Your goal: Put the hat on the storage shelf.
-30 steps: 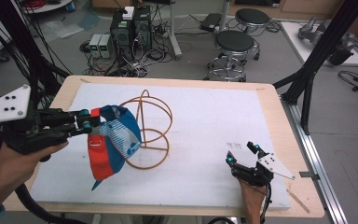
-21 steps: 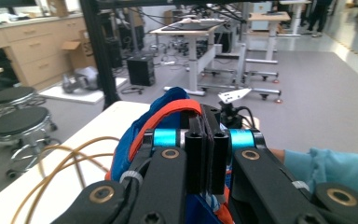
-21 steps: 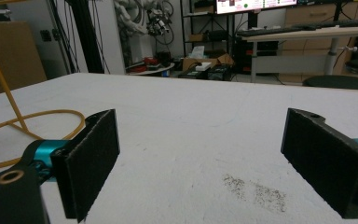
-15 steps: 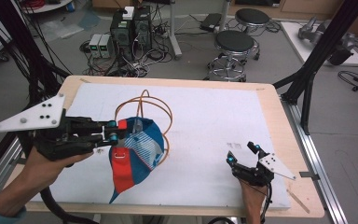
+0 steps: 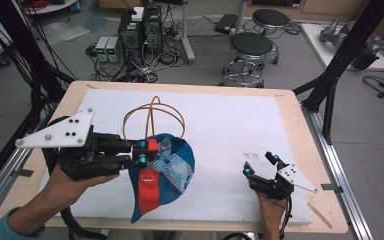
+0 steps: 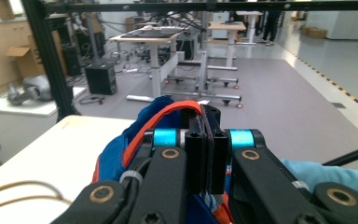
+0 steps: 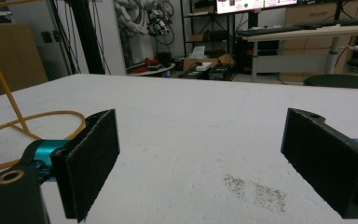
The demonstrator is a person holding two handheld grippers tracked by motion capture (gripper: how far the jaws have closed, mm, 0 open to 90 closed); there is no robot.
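A blue, red and white cap hangs from my left gripper, which is shut on its red edge and points right over the white mat. In the left gripper view the jaws are pressed together on the cap's fabric. A copper wire stand rises just behind the cap, which covers the stand's lower front. My right gripper rests near the table's front right, open with nothing between its pads. The right gripper view catches part of the wire stand at far left.
The white mat covers most of the wooden table. Black frame posts stand at the table's right and left sides. Stools and computer boxes sit on the floor beyond the far edge.
My left gripper has carried the cap to the right and toward the near edge, so it now hangs in front of the wire stand. The right gripper has stayed put.
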